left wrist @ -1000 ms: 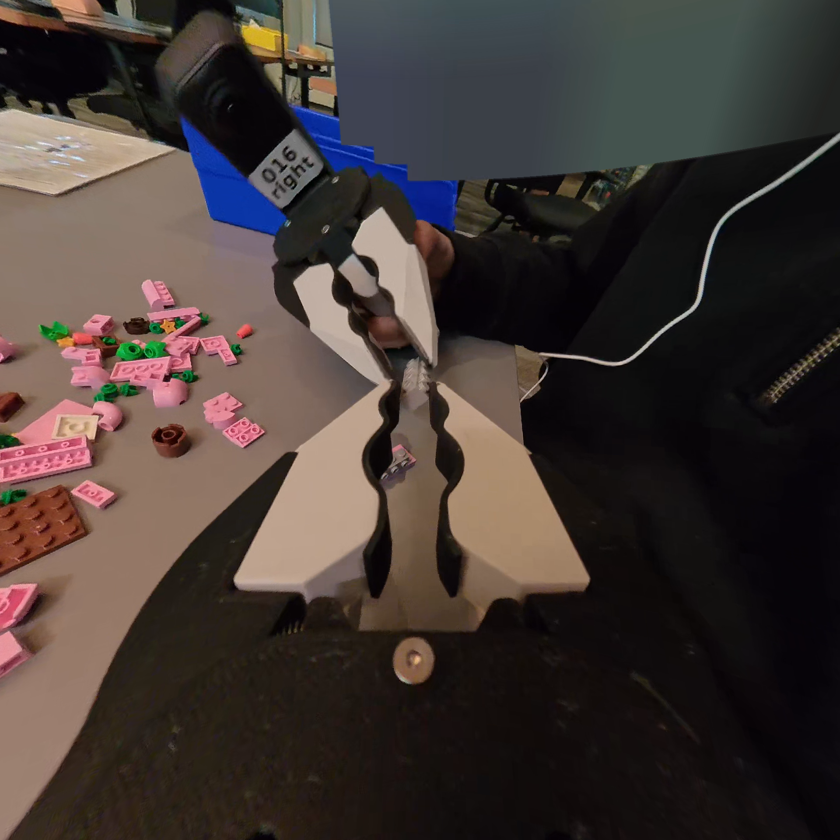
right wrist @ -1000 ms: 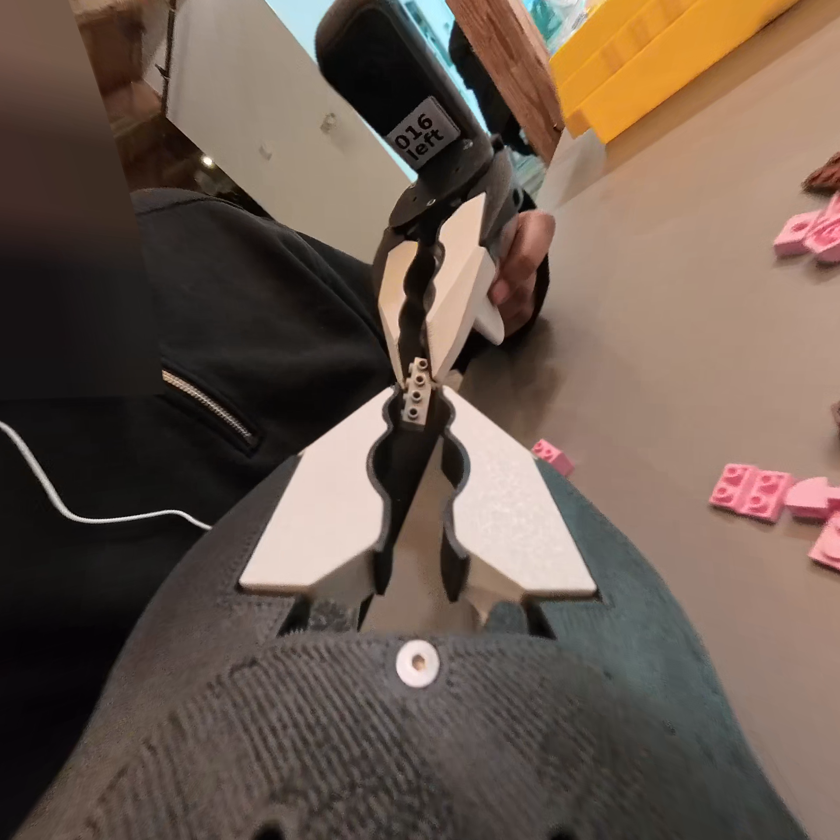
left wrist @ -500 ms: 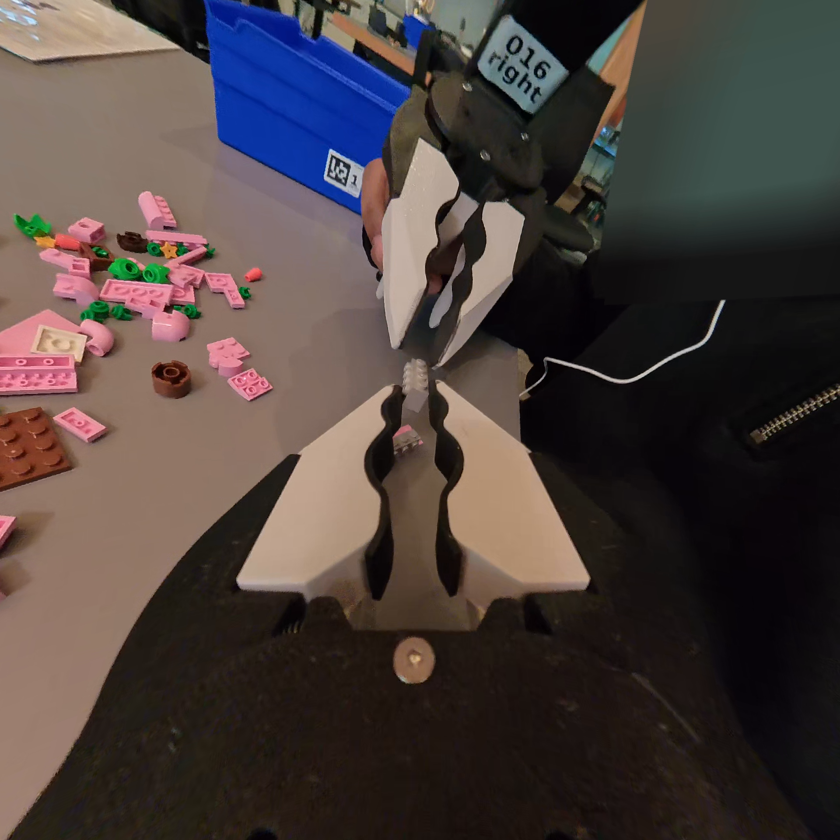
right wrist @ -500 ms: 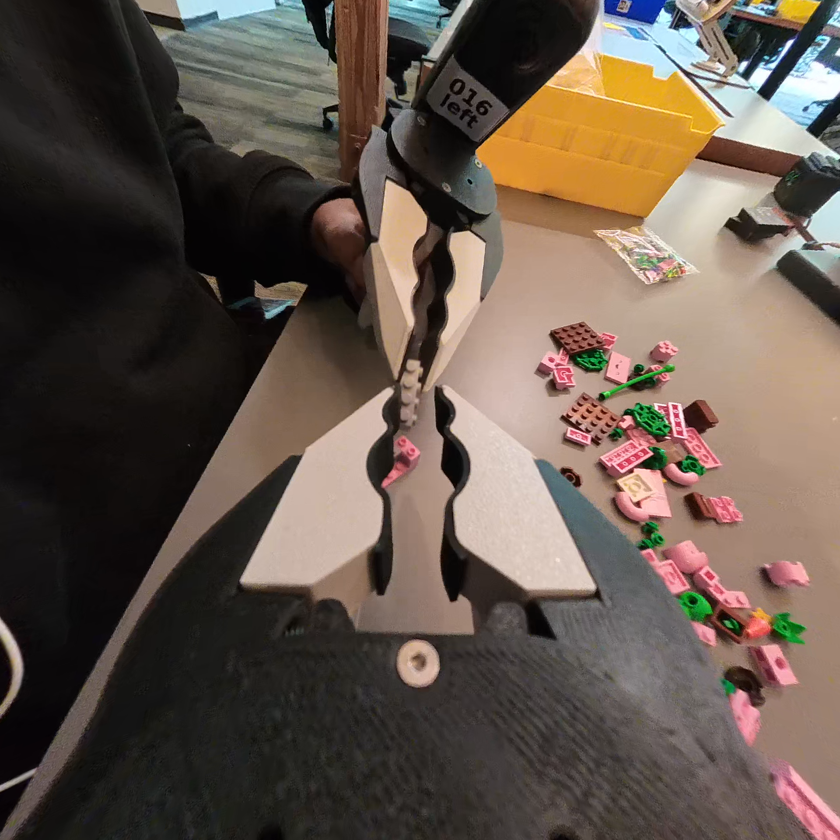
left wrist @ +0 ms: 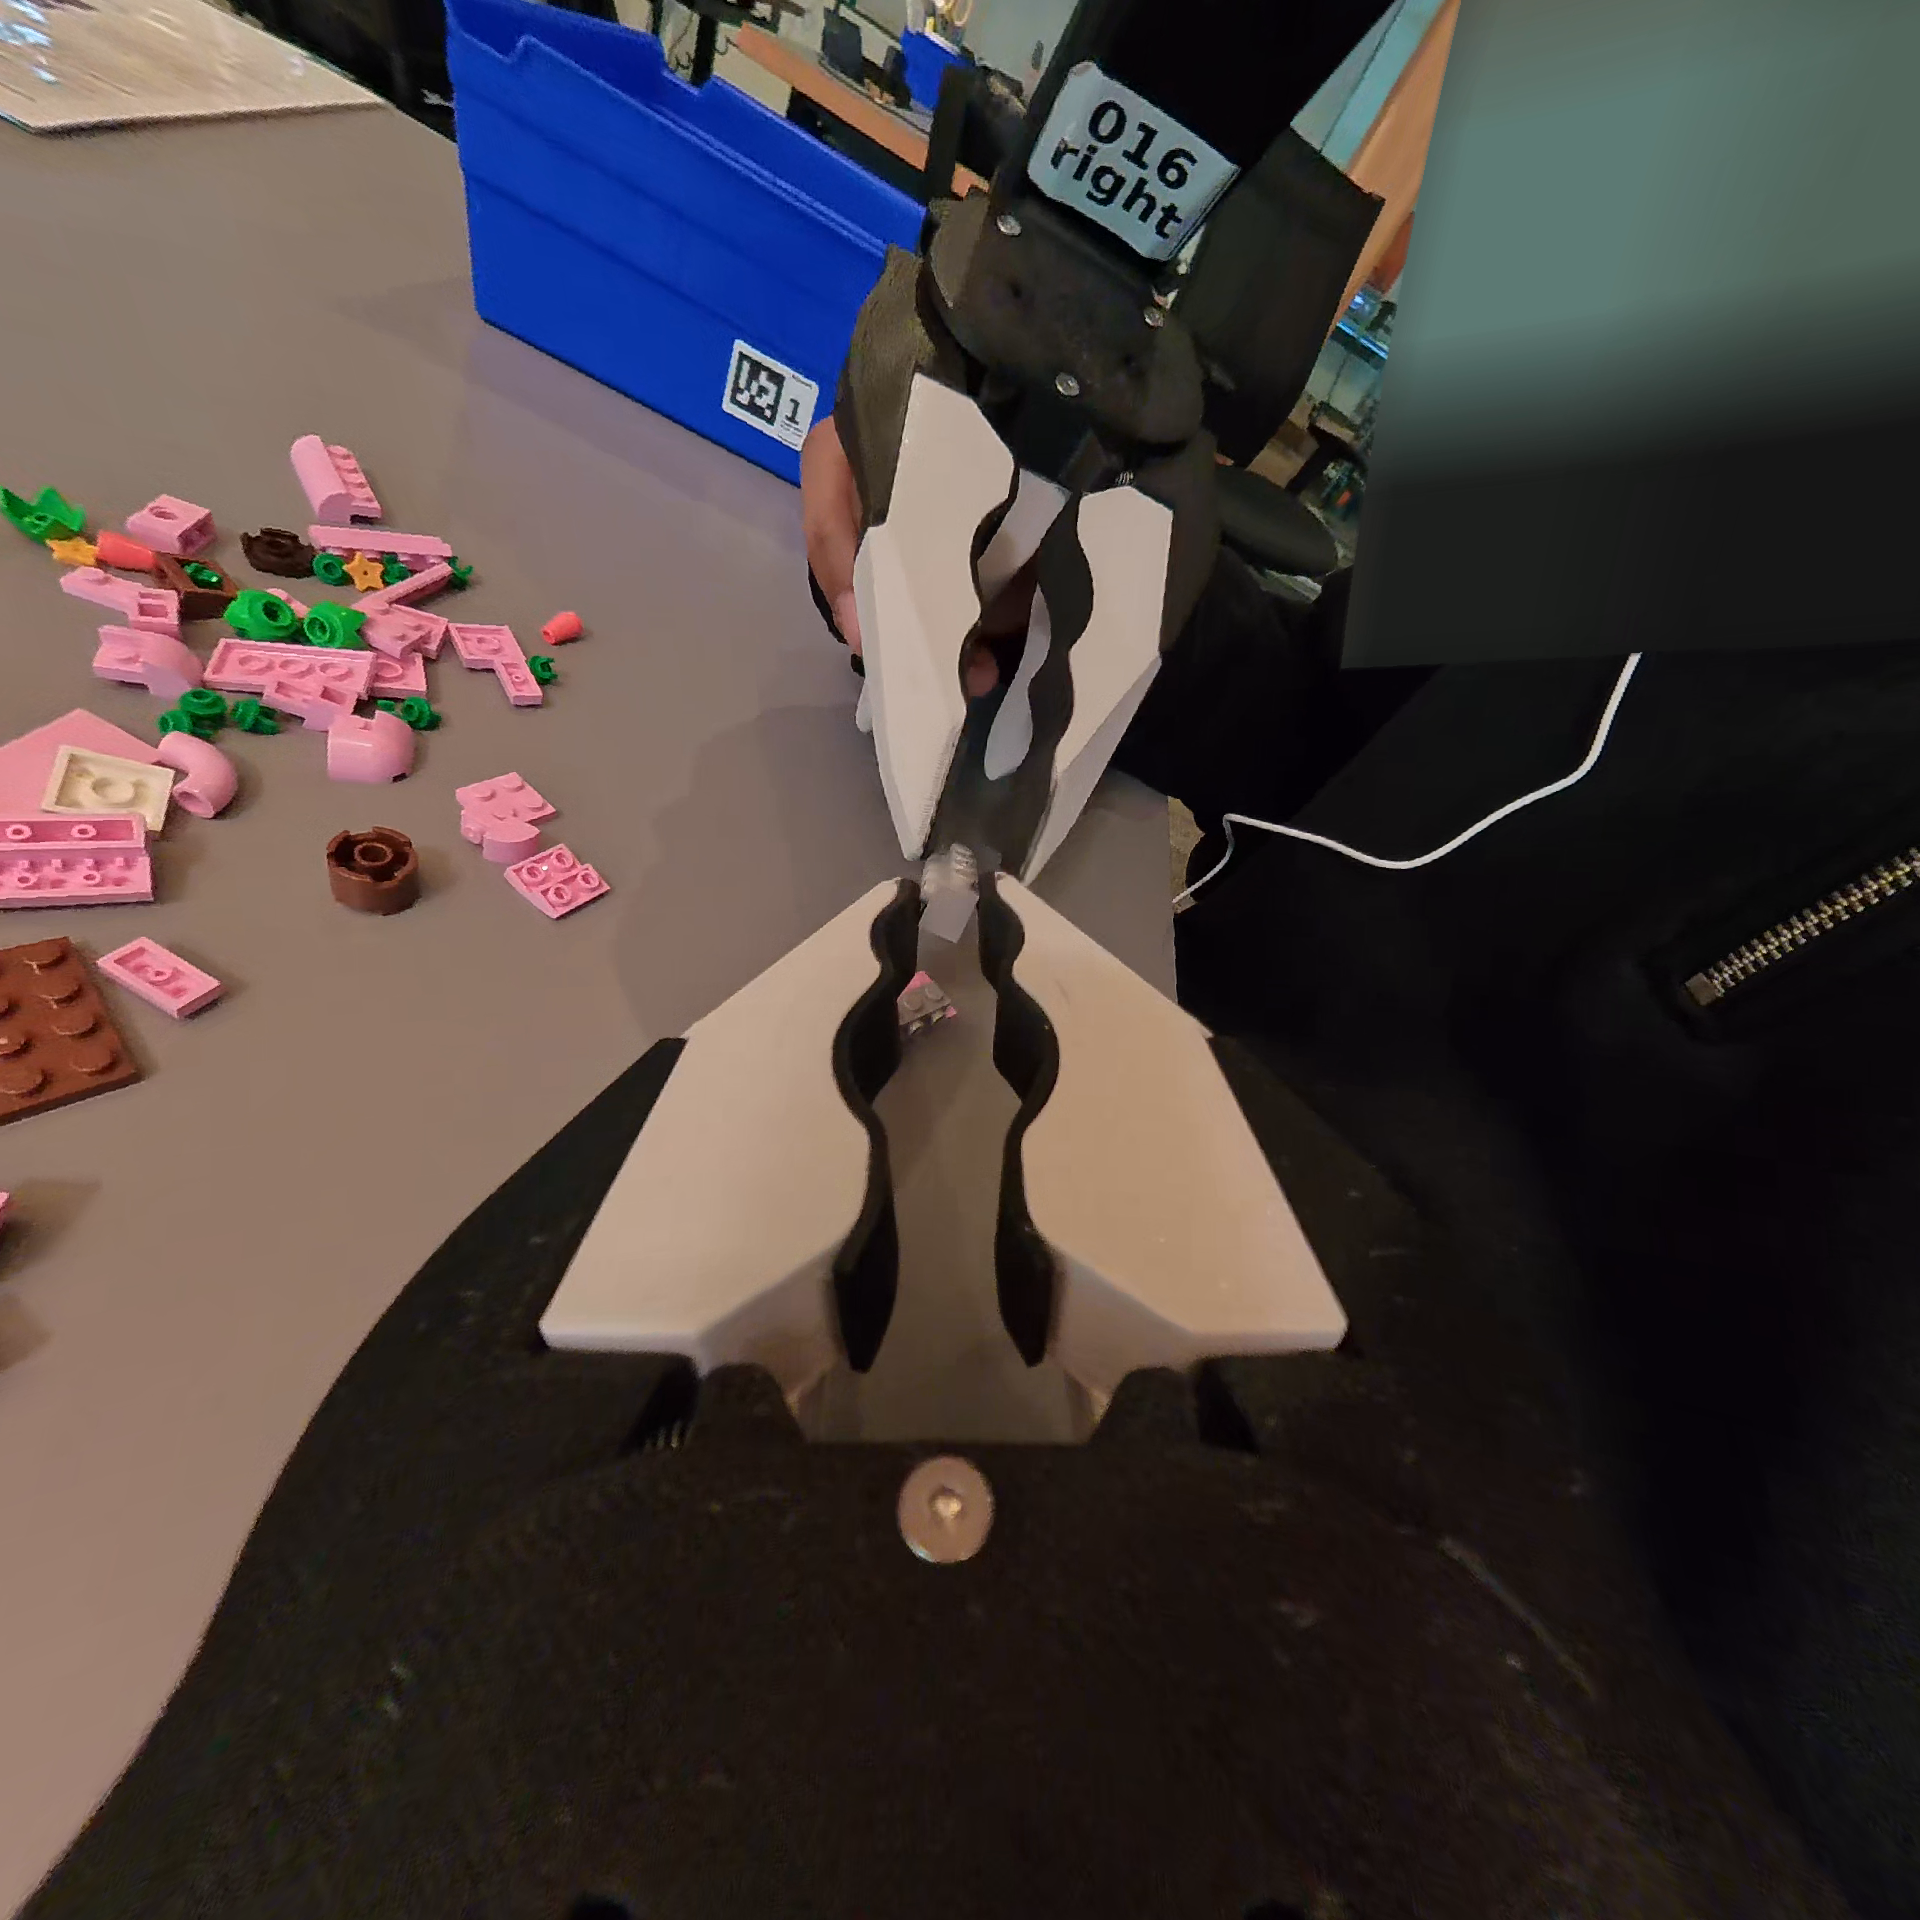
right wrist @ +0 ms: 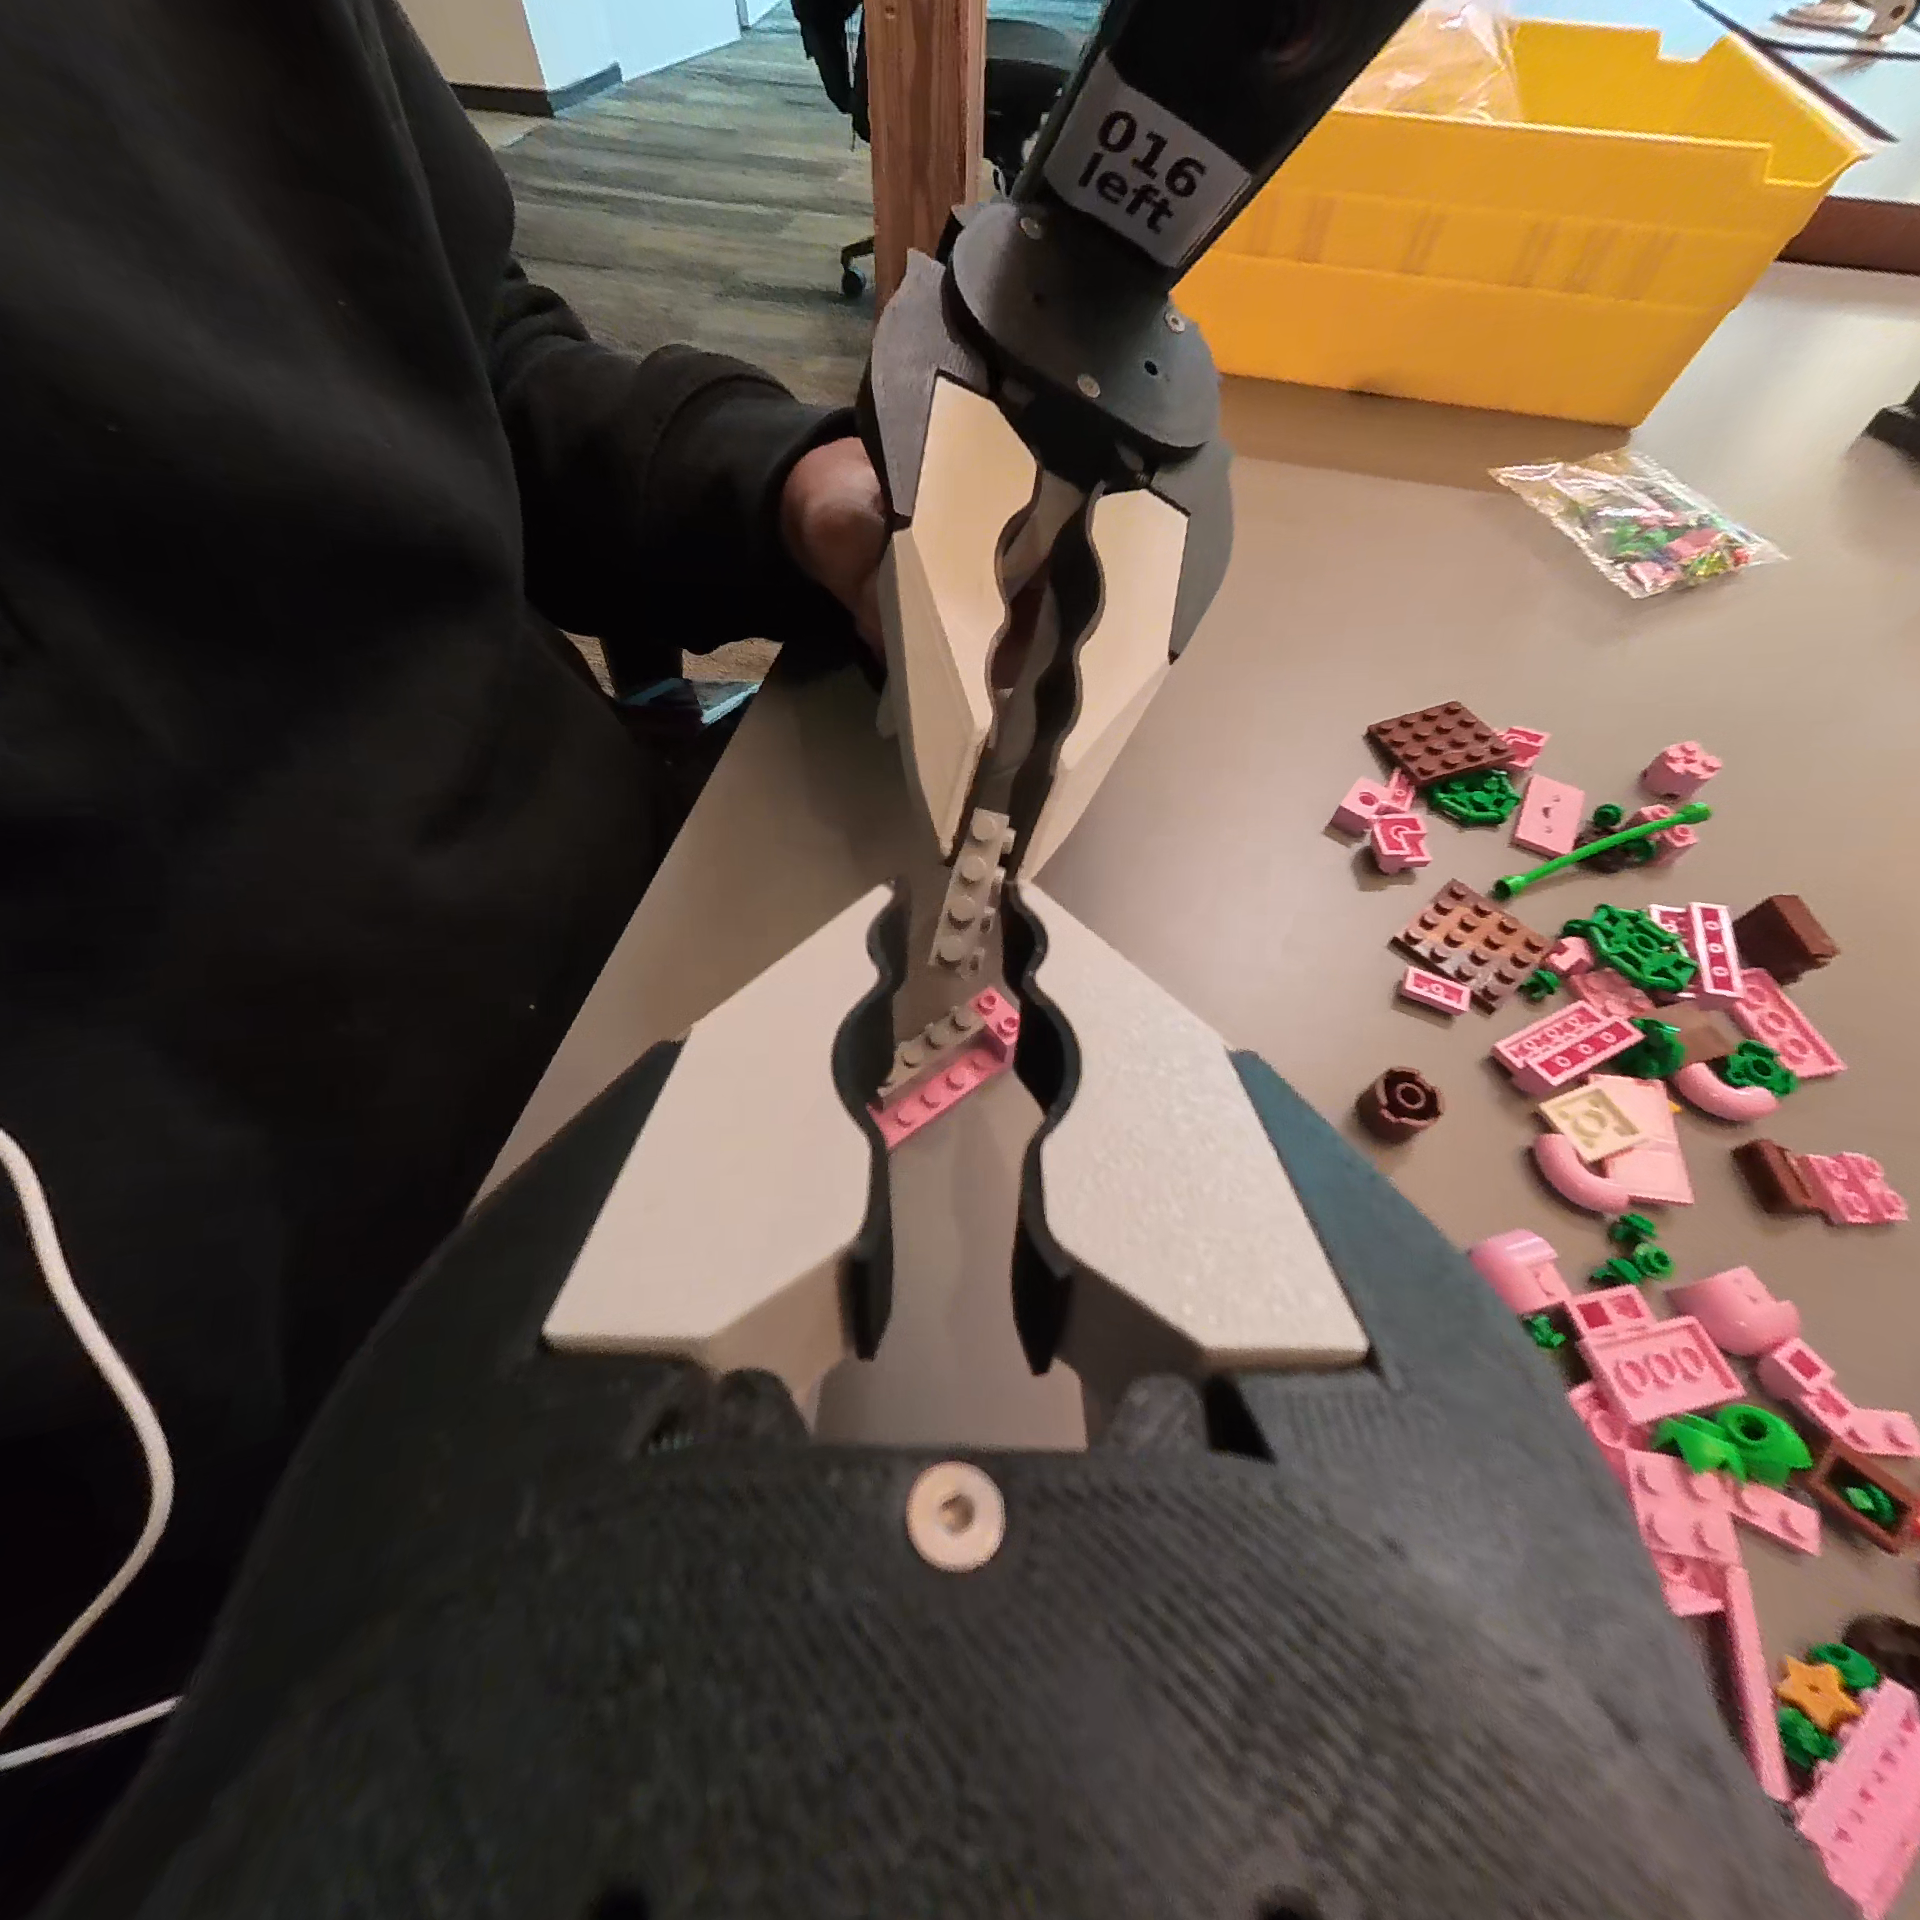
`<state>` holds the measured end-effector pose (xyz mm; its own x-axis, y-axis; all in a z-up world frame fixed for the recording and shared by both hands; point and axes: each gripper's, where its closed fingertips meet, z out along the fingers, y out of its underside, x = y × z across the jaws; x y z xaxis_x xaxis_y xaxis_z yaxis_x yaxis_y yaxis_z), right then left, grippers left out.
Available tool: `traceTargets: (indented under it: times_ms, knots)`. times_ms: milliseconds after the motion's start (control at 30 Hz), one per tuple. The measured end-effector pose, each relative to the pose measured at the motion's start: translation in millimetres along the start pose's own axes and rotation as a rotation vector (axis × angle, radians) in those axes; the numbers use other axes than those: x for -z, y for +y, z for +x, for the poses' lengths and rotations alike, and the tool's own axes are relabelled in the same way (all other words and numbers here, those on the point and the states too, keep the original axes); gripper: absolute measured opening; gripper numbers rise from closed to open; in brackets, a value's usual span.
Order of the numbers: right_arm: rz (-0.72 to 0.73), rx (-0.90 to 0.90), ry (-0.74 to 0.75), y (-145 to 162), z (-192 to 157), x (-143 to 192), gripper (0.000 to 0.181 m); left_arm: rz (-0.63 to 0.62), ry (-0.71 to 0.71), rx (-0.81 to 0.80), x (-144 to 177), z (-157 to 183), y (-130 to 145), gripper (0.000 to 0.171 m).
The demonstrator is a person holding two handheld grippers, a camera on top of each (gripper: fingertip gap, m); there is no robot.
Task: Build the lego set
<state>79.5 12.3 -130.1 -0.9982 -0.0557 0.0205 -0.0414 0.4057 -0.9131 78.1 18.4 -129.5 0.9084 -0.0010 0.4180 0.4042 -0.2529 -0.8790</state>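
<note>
Up close, both grippers met tip to tip over the near edge of the grey table [left wrist: 312, 1091]. Left gripper [left wrist: 948, 899] was closed down to a narrow gap on one end of a thin grey lego plate [right wrist: 971, 904]. Right gripper [right wrist: 956, 904] pinched the same plate from the opposite end, also nearly closed. A pink lego assembly [right wrist: 951, 1081] with a grey studded strip hung off the plate's lower end, between the right gripper's fingers, clear of the table. Loose pink, green and brown lego pieces [left wrist: 301, 665] lay scattered on the table, well apart from the grippers. A brown round piece [left wrist: 372, 869] sat near them. A blue bin [left wrist: 644, 249] stood behind in the left wrist view, a yellow bin [right wrist: 1507, 187] and a clear bag of parts [right wrist: 1636, 525] in the right wrist view.
</note>
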Motion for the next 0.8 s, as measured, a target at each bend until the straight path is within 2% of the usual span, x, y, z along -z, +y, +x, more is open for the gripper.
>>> traceTargets:
  times_ms: [100,567,700,800]
  knots:
    - [-0.009,0.004,0.012,2,2,-1,0.011,-0.007,0.002,-0.006,-1,1,1,0.009]
    - [-0.014,-0.017,-0.001,1,0,-1,0.009,0.001,0.013,-0.012,0,3,0,0.009]
    - [0.000,-0.076,0.054,1,14,8,0.008,0.032,-0.012,-0.023,2,0,-4,0.021]
    - [-0.008,-0.188,0.097,7,29,18,0.008,0.015,-0.027,-0.052,0,1,-3,0.020]
